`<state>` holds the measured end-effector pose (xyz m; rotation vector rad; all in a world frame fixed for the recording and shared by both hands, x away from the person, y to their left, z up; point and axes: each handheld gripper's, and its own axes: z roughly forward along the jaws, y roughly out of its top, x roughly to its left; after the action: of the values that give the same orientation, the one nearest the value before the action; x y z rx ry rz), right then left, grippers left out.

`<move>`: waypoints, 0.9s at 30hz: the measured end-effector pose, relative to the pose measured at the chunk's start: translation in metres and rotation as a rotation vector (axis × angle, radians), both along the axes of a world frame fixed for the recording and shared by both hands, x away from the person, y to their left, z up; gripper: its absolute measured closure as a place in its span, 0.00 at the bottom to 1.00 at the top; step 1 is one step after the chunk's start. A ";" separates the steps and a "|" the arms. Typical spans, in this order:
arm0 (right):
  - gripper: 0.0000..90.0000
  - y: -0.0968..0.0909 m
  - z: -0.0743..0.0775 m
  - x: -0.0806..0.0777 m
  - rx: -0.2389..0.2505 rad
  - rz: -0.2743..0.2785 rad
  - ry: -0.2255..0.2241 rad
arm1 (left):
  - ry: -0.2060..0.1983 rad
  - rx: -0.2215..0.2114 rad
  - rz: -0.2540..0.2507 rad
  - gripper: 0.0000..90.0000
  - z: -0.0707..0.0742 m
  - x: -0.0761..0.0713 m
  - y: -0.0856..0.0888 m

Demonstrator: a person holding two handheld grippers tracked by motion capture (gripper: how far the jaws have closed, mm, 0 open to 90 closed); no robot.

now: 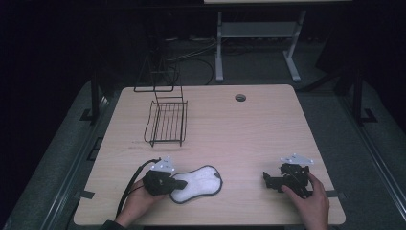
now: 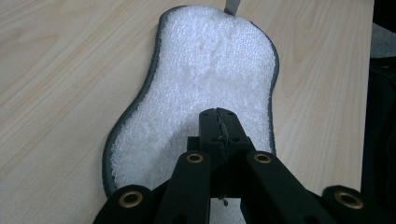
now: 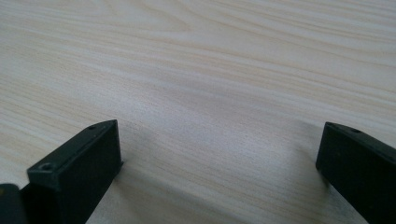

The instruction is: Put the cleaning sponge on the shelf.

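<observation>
The white fleecy pad (image 1: pixel 198 183) with its dark bound edge lay flat on the bench (image 1: pixel 249 129), near the front edge and left of centre, and the left tool (image 1: pixel 178 184) was already at its nearer end. In the left gripper view the left tool's jaws stood pressed together over the pad's (image 2: pixel 205 79) near end, pinched on what looked like a small fold of its pile or edge, so it was clenched on the pad rather than merely hovering. From that tool the pad ran straight away along the tool's own line, and its long axis lay roughly left to right across the bench, tilted slightly up toward the far side. Its wider lobe sat at the tool, the narrowed waist came next, and a small grey tab (image 2: pixel 231 6) marked the far tip. The right tool (image 1: pixel 269 180) rested well apart to the right, its jaws spread wide over bare wood with nothing between them. The left hand (image 1: pixel 139 203) was therefore much the nearer. A black wire rack (image 1: pixel 166 122) stood further back, beyond the pad, so any lift toward it would likely go forward and slightly left.
</observation>
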<state>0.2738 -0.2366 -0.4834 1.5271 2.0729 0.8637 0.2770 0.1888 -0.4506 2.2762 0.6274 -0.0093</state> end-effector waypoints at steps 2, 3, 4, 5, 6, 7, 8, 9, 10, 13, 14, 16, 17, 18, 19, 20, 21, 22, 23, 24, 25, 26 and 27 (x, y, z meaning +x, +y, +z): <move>0.00 0.000 0.000 0.000 0.000 0.000 0.000 | 0.000 0.000 0.003 1.00 0.000 0.000 0.001; 0.00 0.000 0.000 0.000 0.000 0.000 0.000 | 0.001 -0.002 0.007 1.00 0.000 0.000 0.003; 0.00 0.000 0.000 0.000 0.000 0.000 0.000 | 0.001 -0.002 0.007 1.00 0.000 0.000 0.003; 0.00 0.000 0.000 0.000 0.000 0.000 0.000 | 0.002 -0.004 0.015 1.00 0.000 0.001 0.005; 0.00 0.000 0.000 0.000 0.000 0.000 0.000 | 0.001 0.000 0.016 1.00 0.000 0.001 0.006; 0.00 0.000 0.000 0.000 0.000 0.000 0.000 | 0.001 -0.001 0.019 1.00 0.000 0.001 0.008; 0.00 0.000 0.000 0.000 0.000 0.000 0.000 | 0.007 -0.004 0.023 1.00 0.000 0.001 0.010; 0.00 0.000 0.000 0.000 0.000 0.000 0.000 | 0.008 -0.004 0.027 1.00 0.000 0.002 0.012; 0.00 0.000 0.000 0.000 0.000 0.000 0.000 | 0.010 -0.006 0.031 1.00 -0.001 0.003 0.016; 0.00 0.000 0.000 0.000 0.000 0.000 0.000 | 0.019 -0.012 0.048 1.00 -0.001 0.004 0.023; 0.00 0.000 0.000 0.000 0.000 0.000 0.000 | 0.022 -0.011 0.053 1.00 0.000 0.004 0.025; 0.00 0.000 0.000 0.000 0.000 0.000 0.000 | 0.023 -0.011 0.066 1.00 0.000 0.005 0.031; 0.00 0.000 0.000 0.000 0.000 0.000 0.000 | 0.025 -0.010 0.069 1.00 0.000 0.006 0.033; 0.00 0.000 0.000 0.000 0.000 0.000 0.001 | 0.025 -0.011 0.076 1.00 0.000 0.006 0.037; 0.00 0.000 0.000 0.000 0.001 -0.001 0.001 | 0.028 -0.013 0.086 1.00 0.000 0.007 0.042; 0.00 0.000 0.000 0.000 0.000 0.000 0.000 | 0.028 -0.013 0.086 1.00 0.000 0.007 0.042; 0.00 0.000 0.000 0.000 0.000 0.000 0.000 | 0.030 -0.010 0.089 1.00 0.000 0.007 0.044; 0.00 0.000 0.000 0.000 0.000 0.000 0.001 | 0.030 -0.010 0.096 1.00 0.000 0.007 0.048; 0.00 0.000 0.000 0.000 0.001 -0.001 0.001 | 0.028 -0.005 0.107 1.00 0.001 0.006 0.052; 0.00 0.000 0.000 0.000 0.001 0.000 0.000 | 0.028 -0.005 0.107 1.00 0.001 0.006 0.052; 0.00 0.000 0.000 0.000 0.001 0.000 0.000 | 0.025 -0.003 0.113 1.00 0.001 0.006 0.054; 0.00 0.000 0.000 0.000 0.000 0.000 0.000 | 0.026 -0.001 0.121 1.00 0.001 0.006 0.058; 0.00 0.000 0.000 0.000 0.001 0.000 0.000 | 0.028 -0.002 0.132 1.00 0.001 0.005 0.062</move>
<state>0.2738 -0.2366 -0.4834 1.5277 2.0729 0.8641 0.2821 0.2507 -0.4494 2.2319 0.7910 0.0219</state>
